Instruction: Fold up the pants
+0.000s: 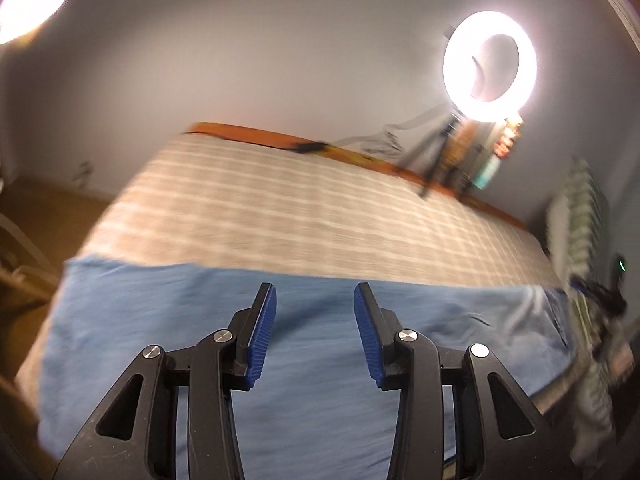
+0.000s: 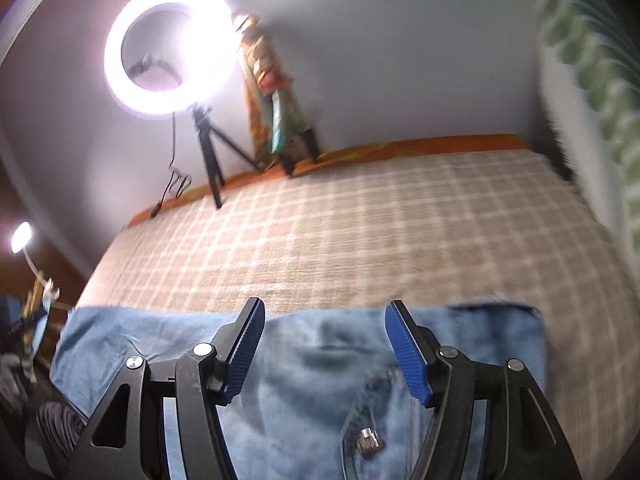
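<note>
Left wrist view: the left tongs (image 1: 315, 334) hang parted and empty above the blue pants (image 1: 160, 332) lying flat on the bed (image 1: 280, 208). The right tongs (image 2: 325, 346), also spread and empty, hover over the waistband. One fold seems laid; further folds probably remain.

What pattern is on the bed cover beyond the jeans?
Beige with a pale checked grid on the bed cover, clearest in the right wrist view.

Motion blur smears the checked bed cover (image 1: 280, 208) and the pants (image 1: 320, 360) in both views. The pants' near part runs off the bottom edge behind the fingers (image 2: 408, 352). A patterned hanging thing (image 2: 268, 80) beside the ring light (image 2: 168, 48) is too blurred to identify.
</note>
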Motion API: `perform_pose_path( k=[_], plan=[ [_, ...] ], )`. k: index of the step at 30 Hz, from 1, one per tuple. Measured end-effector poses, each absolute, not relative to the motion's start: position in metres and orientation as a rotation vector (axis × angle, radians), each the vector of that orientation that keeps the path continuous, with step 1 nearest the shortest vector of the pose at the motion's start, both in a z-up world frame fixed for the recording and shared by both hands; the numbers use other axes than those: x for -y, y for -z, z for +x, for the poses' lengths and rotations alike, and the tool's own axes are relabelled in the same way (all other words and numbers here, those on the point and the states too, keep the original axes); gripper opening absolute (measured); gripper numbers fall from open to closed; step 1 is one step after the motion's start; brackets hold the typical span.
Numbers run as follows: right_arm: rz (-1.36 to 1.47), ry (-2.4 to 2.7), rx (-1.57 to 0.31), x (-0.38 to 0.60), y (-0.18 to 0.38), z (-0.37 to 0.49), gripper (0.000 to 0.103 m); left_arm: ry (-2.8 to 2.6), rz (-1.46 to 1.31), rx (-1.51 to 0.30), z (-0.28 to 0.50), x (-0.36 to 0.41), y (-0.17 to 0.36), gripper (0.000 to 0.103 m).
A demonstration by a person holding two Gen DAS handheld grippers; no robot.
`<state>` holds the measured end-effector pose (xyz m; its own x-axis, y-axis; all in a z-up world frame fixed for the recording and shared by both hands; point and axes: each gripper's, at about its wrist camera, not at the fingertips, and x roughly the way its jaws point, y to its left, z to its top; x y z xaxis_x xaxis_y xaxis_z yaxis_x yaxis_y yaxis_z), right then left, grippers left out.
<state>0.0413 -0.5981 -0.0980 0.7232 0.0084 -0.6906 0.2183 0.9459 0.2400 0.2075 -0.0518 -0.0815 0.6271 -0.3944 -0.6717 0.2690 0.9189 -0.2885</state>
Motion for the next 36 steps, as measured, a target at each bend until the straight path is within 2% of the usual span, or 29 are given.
perform_pose_path(
  k=[6,8,16,18,19,21,23,29,32,36],
  plan=[
    [0.269,-0.008,-0.865,0.583,0.12,0.091,0.067,0.544,-0.071,-0.875,0.227,0.126,0.089,0.04],
    [0.278,-0.076,-0.905,0.579,0.129,0.105,0.067,0.595,-0.054,-0.894,0.232,0.149,0.09,0.044],
    [0.176,-0.236,-1.016,0.555,0.153,0.129,0.068,0.714,-0.008,-0.962,0.253,0.224,0.102,0.044],
    [0.134,-0.247,-1.04,0.549,0.159,0.13,0.054,0.746,0.009,-0.98,0.259,0.244,0.104,0.044],
    [0.121,-0.256,-1.05,0.546,0.161,0.129,0.033,0.754,0.017,-0.984,0.261,0.251,0.105,0.044],
    [0.082,-0.253,-1.056,0.538,0.165,0.124,0.028,0.775,0.048,-0.983,0.262,0.27,0.105,0.044],
    [0.052,-0.247,-1.055,0.532,0.166,0.117,0.018,0.81,0.076,-0.977,0.261,0.29,0.102,0.044],
    [-0.011,-0.212,-0.983,0.517,0.154,0.076,0.008,0.883,0.094,-0.992,0.258,0.338,0.105,0.044],
    [-0.119,-0.196,-0.93,0.497,0.147,0.047,0.007,0.932,0.107,-1.013,0.248,0.36,0.114,0.044],
    [-0.127,-0.199,-0.953,0.486,0.158,0.025,0.009,1.0,0.18,-1.062,0.225,0.383,0.136,0.044]
  ],
)
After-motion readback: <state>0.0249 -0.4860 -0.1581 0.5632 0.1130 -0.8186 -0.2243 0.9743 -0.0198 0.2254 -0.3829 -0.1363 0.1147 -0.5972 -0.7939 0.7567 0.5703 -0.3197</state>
